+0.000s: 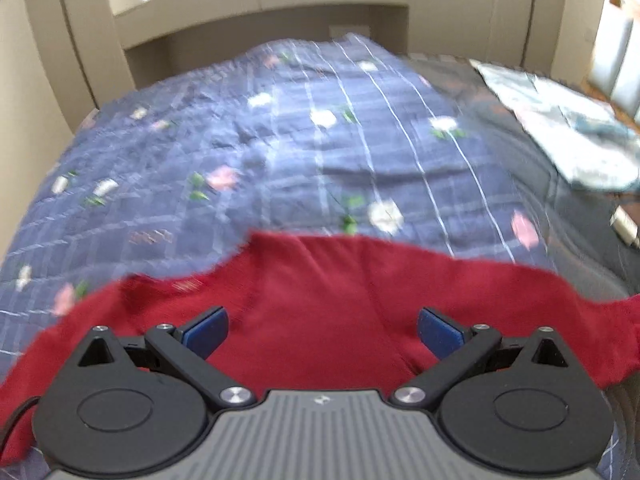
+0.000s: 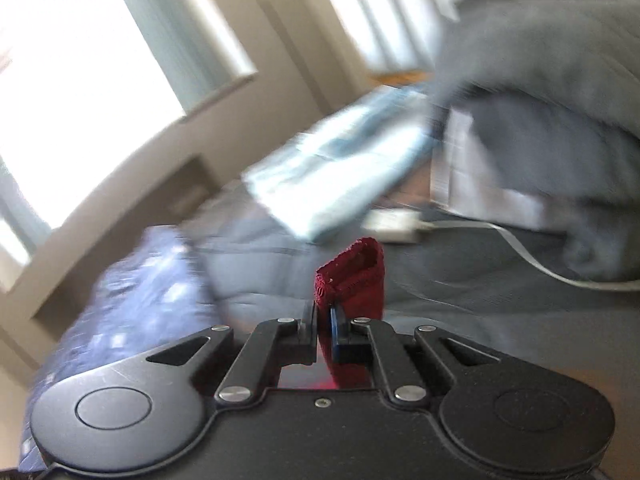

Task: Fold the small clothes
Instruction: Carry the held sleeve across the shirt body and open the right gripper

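Step in hand: lifting the red garment (image 1: 320,312) for a fold.
The right gripper (image 2: 325,320) was clamped on its hem; the left gripper (image 1: 322,330) stood apart, apparently holding nothing; next, it needed a matching edge.

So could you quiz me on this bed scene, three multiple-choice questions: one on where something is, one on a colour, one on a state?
1. Where does the folded pale blue cloth lie?
A. on the bed's right side
B. under the red garment
C. on the windowsill

2. What colour is the garment being handled?
A. yellow
B. dark red
C. white

3. How do the two tools stand?
A. both wide open
B. both shut on cloth
C. left tool open, right tool shut on the garment

Answers:
1 A: in the left view it sits right of the flowered quilt.
2 B: both views show dark red fabric.
3 C: the left tool's blue pads stand far apart with red fabric spread below them, while the right tool pinches a red edge.
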`<control>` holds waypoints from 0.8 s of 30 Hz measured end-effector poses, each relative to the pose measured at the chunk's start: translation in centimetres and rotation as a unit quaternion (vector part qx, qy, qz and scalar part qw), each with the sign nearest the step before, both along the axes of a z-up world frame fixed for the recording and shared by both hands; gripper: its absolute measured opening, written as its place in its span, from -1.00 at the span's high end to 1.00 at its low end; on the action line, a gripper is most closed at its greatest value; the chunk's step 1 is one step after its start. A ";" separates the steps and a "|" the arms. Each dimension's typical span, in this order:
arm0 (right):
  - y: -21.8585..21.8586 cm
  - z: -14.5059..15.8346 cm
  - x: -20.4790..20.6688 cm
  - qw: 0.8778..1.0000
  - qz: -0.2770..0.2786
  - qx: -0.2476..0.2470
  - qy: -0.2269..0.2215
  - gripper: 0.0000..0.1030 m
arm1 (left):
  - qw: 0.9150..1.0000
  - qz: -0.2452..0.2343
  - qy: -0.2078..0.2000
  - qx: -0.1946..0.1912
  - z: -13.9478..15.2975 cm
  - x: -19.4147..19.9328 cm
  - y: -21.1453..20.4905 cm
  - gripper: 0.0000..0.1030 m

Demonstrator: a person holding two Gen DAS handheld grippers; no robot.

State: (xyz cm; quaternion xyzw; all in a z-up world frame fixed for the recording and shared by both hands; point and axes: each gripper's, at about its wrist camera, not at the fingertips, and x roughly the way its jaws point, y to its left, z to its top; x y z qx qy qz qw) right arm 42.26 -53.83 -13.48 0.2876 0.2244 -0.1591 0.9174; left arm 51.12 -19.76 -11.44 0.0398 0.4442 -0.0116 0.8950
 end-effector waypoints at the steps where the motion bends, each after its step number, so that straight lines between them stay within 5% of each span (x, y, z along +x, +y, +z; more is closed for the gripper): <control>1: 1.5 1.0 0.7 1.000 0.023 -0.003 -0.012 0.88 | 1.000 0.002 -0.008 -0.008 1.0 -0.2 1.0 -0.99; 12: 20.2 5.9 6.5 0.967 0.240 -0.002 -0.083 0.89 | 0.987 0.065 -0.032 -0.141 6.4 -2.0 14.4 -0.99; 24: 38.5 0.1 6.1 0.915 0.403 0.000 -0.011 0.89 | 0.978 0.148 -0.033 -0.145 4.7 -4.3 28.3 -0.99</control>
